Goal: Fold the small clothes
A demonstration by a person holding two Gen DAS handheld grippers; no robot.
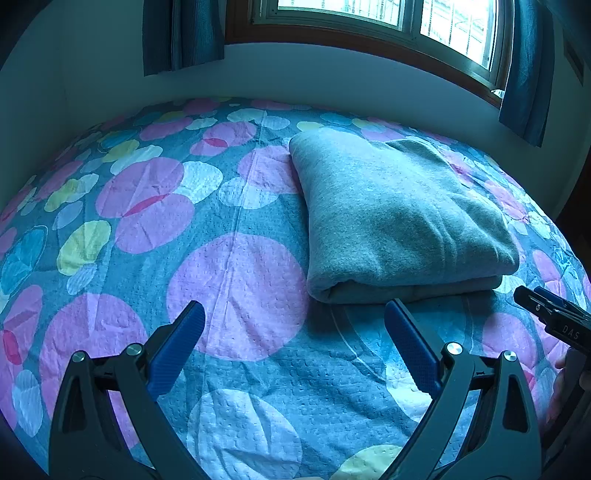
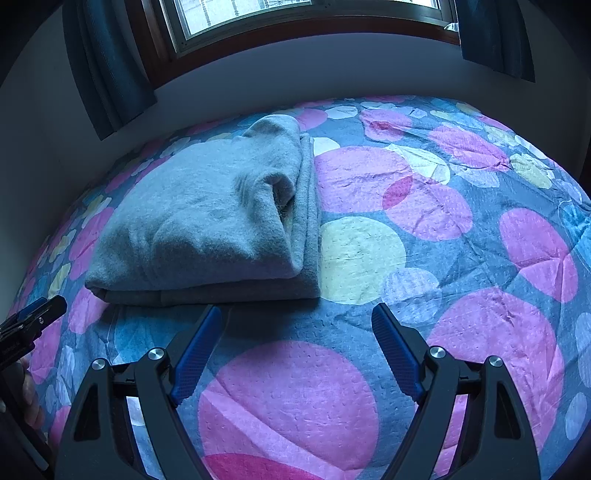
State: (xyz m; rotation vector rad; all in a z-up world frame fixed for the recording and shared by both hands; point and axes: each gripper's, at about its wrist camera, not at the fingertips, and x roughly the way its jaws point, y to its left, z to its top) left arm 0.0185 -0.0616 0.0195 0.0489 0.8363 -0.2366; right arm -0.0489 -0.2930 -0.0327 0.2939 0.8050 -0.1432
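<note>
A grey garment (image 1: pixel 399 218) lies folded into a thick rectangle on the bed; it also shows in the right wrist view (image 2: pixel 210 225), with its layered edges facing right. My left gripper (image 1: pixel 295 314) is open and empty, hovering just in front of the fold's near left corner. My right gripper (image 2: pixel 297 317) is open and empty, just in front of the fold's near right corner. Each gripper's tip shows at the edge of the other's view: the right one (image 1: pixel 550 314) and the left one (image 2: pixel 33 321).
The bed is covered by a quilt (image 1: pixel 236 280) with pink, yellow and white circles on blue. A white wall, a wood-framed window (image 1: pixel 388 22) and dark blue curtains (image 1: pixel 181 33) stand behind the bed.
</note>
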